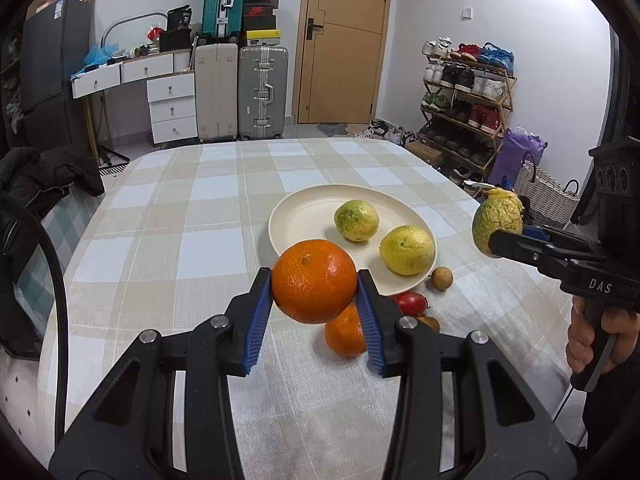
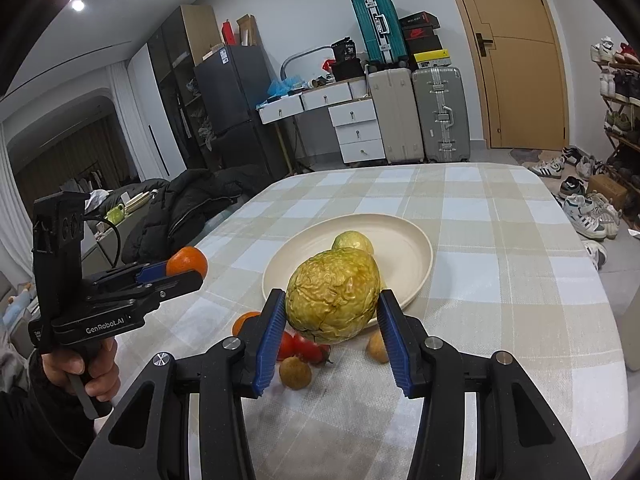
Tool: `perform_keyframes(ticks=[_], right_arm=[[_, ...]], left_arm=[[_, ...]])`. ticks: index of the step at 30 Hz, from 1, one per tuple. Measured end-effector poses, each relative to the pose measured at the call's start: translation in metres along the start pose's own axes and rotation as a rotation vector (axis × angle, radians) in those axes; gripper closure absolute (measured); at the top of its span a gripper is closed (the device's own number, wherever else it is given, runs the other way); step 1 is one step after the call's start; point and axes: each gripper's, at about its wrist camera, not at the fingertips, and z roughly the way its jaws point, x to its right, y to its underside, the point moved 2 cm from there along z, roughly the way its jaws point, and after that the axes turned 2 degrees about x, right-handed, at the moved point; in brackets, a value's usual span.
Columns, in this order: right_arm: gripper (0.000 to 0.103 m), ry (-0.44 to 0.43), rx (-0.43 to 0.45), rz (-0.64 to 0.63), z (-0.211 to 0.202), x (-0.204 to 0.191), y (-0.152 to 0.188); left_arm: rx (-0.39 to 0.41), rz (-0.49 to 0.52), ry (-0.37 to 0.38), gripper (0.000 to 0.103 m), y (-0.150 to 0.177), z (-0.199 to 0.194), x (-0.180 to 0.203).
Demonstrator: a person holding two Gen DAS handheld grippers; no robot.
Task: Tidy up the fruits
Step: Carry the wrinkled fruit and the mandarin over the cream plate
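My left gripper (image 1: 314, 285) is shut on an orange (image 1: 314, 281), held above the checked tablecloth just in front of the cream plate (image 1: 296, 216). On that plate lie two yellow-green fruits (image 1: 356, 220) (image 1: 407, 249). My right gripper (image 2: 332, 312) is shut on a wrinkled yellow-green fruit (image 2: 334, 295), lifted near the plate's front rim (image 2: 280, 268). In the left wrist view that wrinkled fruit (image 1: 497, 222) hangs at the right, past the plate's edge. A second orange (image 1: 344, 334), red tomatoes (image 2: 306, 346) and small brown fruits (image 2: 295, 372) (image 1: 441, 278) lie on the cloth.
The table (image 2: 520, 280) has a checked cloth and rounded edges. A black jacket (image 2: 188, 208) lies off its left side. Suitcases (image 1: 240, 92), white drawers (image 1: 172, 104), a door (image 1: 344, 40) and a shoe rack (image 1: 464, 100) stand behind. A hand (image 2: 80, 368) grips the left tool.
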Motion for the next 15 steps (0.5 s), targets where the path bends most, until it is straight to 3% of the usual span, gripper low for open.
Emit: perform_keyframes(ticks=[15], right_arm=[[0.056,-0.001,0.006,0.027,0.005,0.016,-0.019]], left_arm=[[0.034,-0.002,-0.008,0.064,-0.028,0.021,0.003]])
